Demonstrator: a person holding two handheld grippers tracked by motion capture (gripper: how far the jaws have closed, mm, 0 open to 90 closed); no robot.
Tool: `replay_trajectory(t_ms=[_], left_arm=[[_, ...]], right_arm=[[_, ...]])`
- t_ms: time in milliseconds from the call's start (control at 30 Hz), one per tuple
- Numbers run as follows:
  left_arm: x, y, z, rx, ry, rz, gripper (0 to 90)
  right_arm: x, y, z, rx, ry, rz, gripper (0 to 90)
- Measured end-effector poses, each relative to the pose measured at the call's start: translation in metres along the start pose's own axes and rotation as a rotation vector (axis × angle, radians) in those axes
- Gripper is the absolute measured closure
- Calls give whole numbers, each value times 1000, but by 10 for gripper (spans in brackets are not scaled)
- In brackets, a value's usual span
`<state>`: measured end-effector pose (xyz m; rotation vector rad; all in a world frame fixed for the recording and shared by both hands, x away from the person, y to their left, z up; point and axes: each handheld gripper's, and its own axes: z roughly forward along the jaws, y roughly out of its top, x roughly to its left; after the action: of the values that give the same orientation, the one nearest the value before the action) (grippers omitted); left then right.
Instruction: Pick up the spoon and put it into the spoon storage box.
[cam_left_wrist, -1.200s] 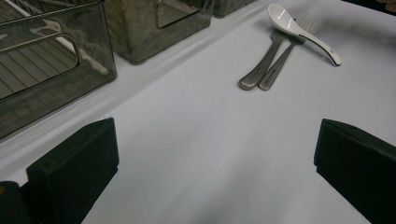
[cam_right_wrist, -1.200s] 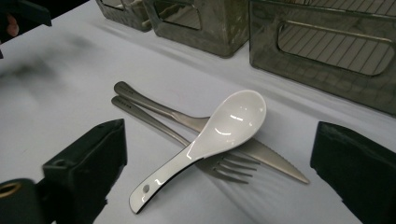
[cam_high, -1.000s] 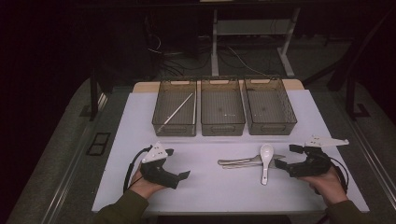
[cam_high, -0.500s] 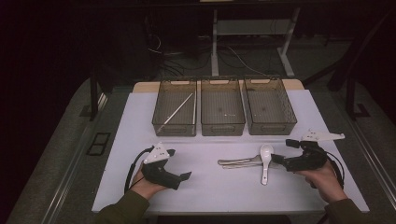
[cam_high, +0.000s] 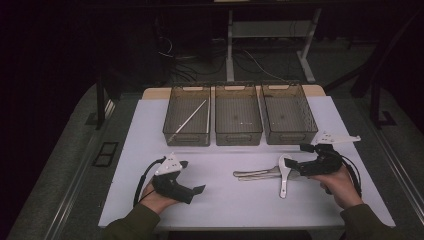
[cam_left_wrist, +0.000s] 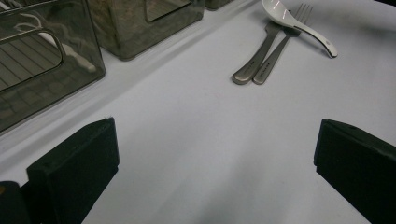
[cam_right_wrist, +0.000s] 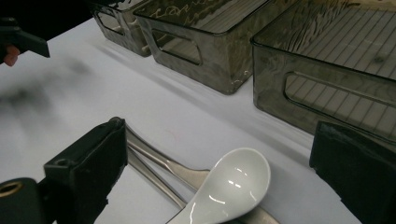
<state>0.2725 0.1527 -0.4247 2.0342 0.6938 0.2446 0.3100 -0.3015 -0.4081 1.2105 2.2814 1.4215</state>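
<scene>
Dim room: grey floor (cam_high: 60, 165), white-legged desk frame (cam_high: 270, 35) behind, loose cables (cam_high: 185, 62) beneath it.

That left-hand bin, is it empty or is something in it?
Not empty. The left bin holds one long, thin pale stick lying slantwise across its floor. What the stick is, I cannot tell.
</scene>
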Motion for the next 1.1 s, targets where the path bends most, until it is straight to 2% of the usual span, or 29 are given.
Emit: replay_trajectory(t_ms=[200,500,567,600,767,1100], left_arm=[[-1,0,0,6,-5,7,0],[-1,0,1,-8,-8,1,0],[-1,0,1,-9,-10,0,0],[-1,0,1,-11,-11,0,0],[-1,-1,1,-9,-10,0,0],[-1,-1,1,-11,-8,-3,0]], right_arm=[[-5,7,9,-4,-1,11,48],[-14,15,22,11,-12,26,75],[-16,15,24,17,-5,25,155],[-17,15,25,20,-1,28,154],[-21,13,29,45,9,41,228],[-28,5,34,135,27,71,294]])
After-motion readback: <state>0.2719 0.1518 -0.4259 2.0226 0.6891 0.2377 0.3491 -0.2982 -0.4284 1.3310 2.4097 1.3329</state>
